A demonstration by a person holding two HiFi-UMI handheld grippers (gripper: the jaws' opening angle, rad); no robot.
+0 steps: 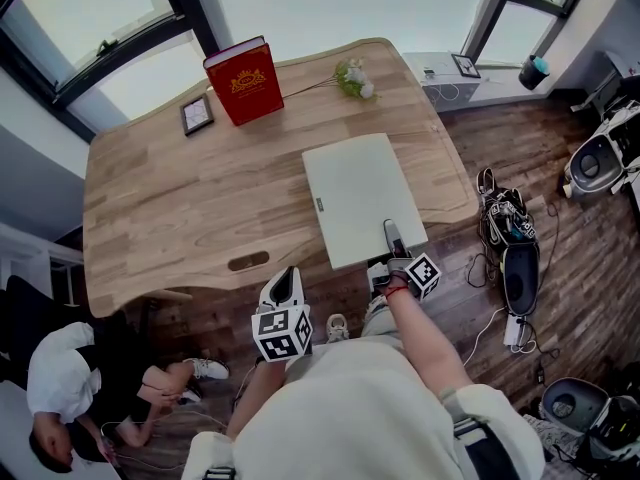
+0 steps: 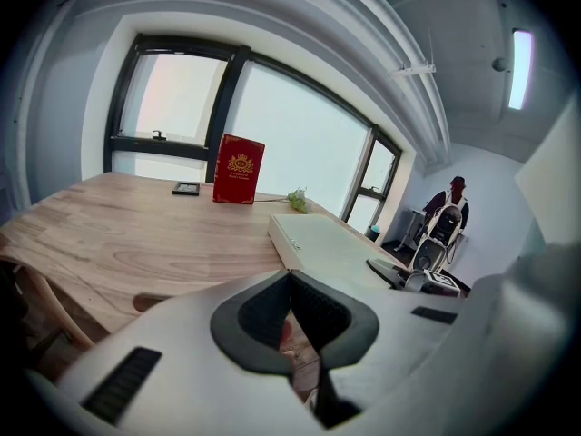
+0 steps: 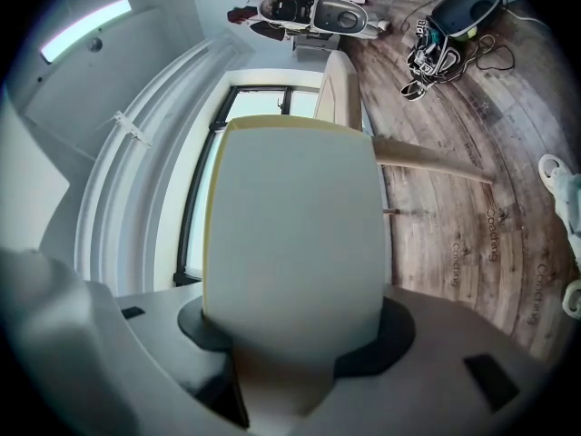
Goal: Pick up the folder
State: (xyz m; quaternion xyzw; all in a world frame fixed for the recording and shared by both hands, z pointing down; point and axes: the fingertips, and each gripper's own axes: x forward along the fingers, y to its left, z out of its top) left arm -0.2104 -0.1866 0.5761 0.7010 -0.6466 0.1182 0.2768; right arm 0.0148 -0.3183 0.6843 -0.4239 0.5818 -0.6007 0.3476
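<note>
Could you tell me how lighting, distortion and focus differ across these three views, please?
Head view: even daylight from the windows, soft shadows, everything sharp, edges bowed by the wide lens. Left gripper view: strong fisheye, dark corners, washed-out panes, red book sharp, near foreground soft. Right gripper view: the folder fills the middle, blurred at close range.

The folder (image 1: 362,196) between the black-padded fingers (image 3: 399,330) of the white right gripper (image 1: 393,236) is pale grey with a yellowish edge. The marker cube (image 1: 424,276) behind the fingers bears black-and-white squares. Beyond the fingertips: light, grained wooden table (image 1: 180,188) and red book (image 1: 245,80) with gold emblem.
</note>
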